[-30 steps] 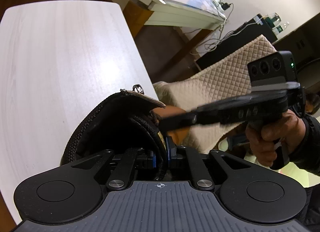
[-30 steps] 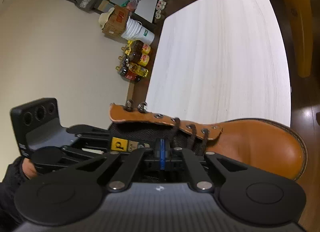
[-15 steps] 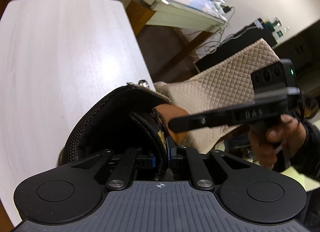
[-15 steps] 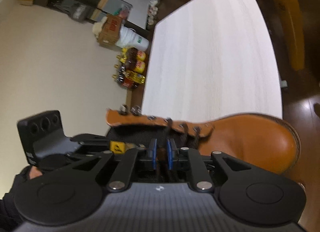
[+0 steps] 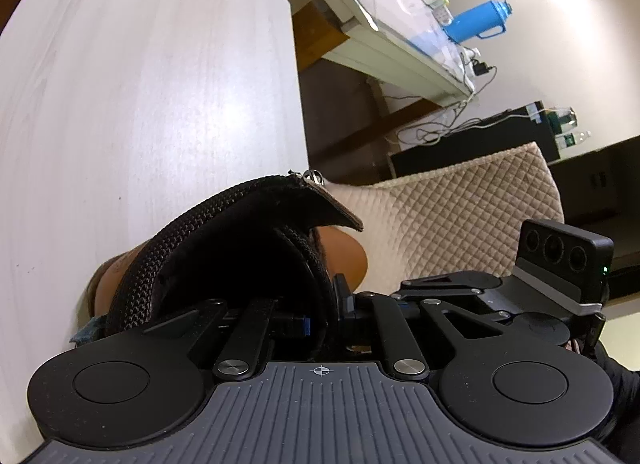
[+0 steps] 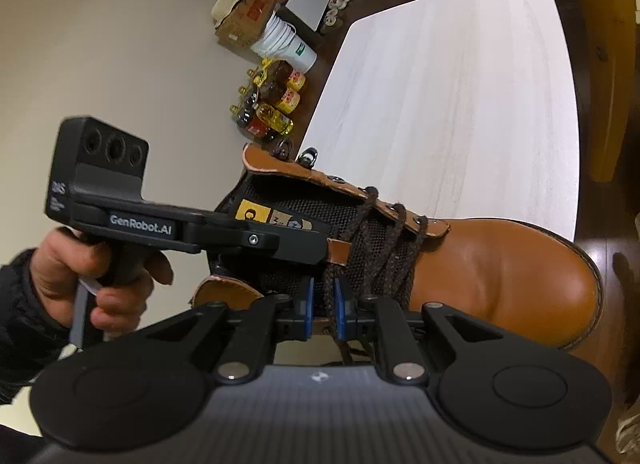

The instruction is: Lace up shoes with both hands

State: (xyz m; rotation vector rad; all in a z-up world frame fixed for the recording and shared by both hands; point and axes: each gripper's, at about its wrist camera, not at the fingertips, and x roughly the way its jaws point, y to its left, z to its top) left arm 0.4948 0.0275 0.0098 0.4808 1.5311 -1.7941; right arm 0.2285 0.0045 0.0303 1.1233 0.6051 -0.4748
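Right wrist view shows the right gripper (image 6: pixel 321 302) pinching the dark brown braided lace (image 6: pixel 329 296) while the left gripper (image 6: pixel 324 242) clamps the tan leather boot's (image 6: pixel 500 264) collar, steadying it.

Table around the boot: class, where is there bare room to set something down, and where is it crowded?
The white table is bare beyond the boot, from its laces out to the far edge. It is crowded at the boot's collar, where the left gripper grips the tongue and the right gripper straddles a lace.
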